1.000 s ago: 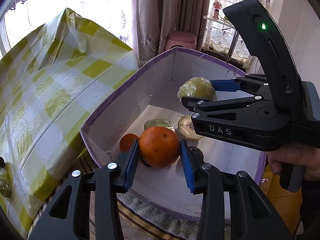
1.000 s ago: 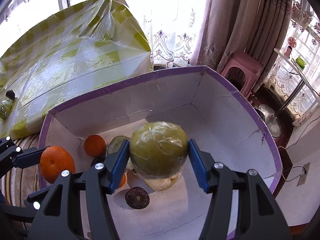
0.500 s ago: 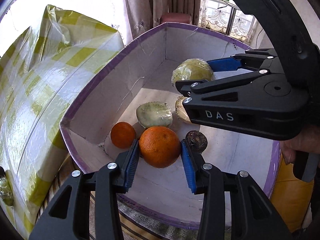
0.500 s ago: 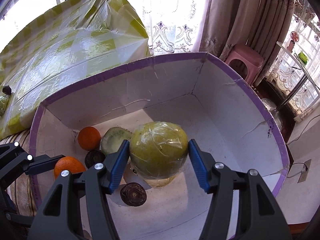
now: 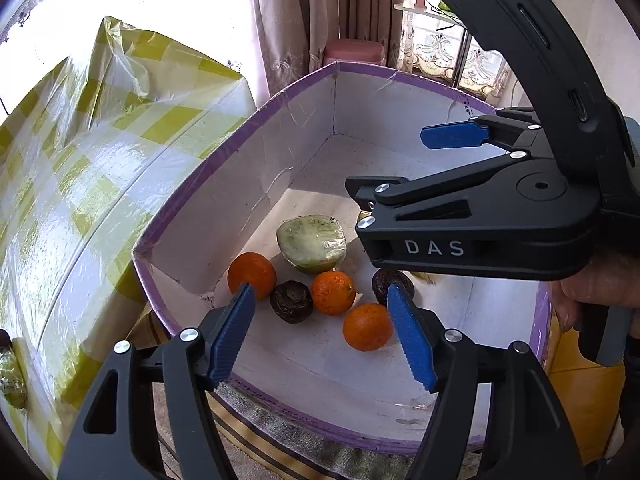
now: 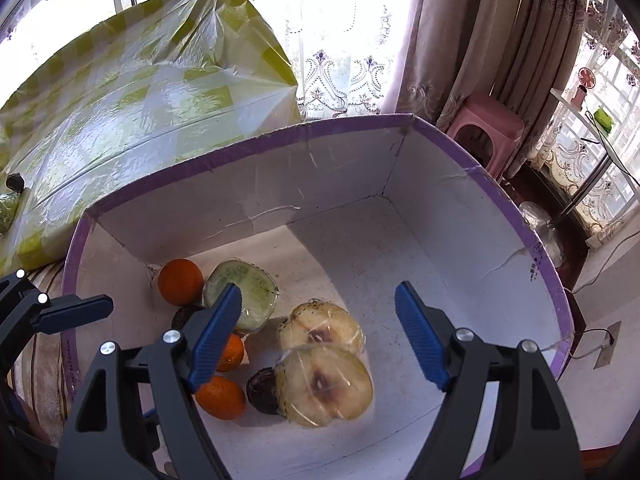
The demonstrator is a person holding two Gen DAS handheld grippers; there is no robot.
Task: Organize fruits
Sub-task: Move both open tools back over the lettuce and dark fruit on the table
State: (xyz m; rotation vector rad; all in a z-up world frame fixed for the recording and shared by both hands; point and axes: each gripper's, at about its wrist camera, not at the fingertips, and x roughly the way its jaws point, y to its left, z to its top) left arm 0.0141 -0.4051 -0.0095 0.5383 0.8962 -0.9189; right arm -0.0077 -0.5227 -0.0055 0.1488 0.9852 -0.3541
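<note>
A white box with a purple rim [image 5: 224, 160] [image 6: 280, 136] holds the fruit. In the left wrist view three oranges lie in it: one at the front [image 5: 367, 326], one in the middle [image 5: 333, 293], one by the corner [image 5: 252, 275]. A wrapped green fruit half [image 5: 311, 243] and two dark round fruits [image 5: 291, 301] lie beside them. My left gripper [image 5: 320, 332] is open and empty above the box's near edge. My right gripper [image 6: 318, 332] is open and empty above two wrapped pale fruit halves [image 6: 324, 386] [image 6: 320, 326]; it also shows in the left wrist view [image 5: 452, 160].
A table with a yellow-checked plastic cloth [image 5: 60, 184] [image 6: 132, 92] stands left of the box, with a wrapped green fruit [image 6: 8, 208] and a dark fruit [image 6: 15, 181] on it. A pink stool [image 6: 486, 128] stands behind the box by the curtains.
Both grippers have opened. The orange dropped from my left gripper into the box front. The wrapped green fruit dropped from my right gripper onto the other fruit half.
</note>
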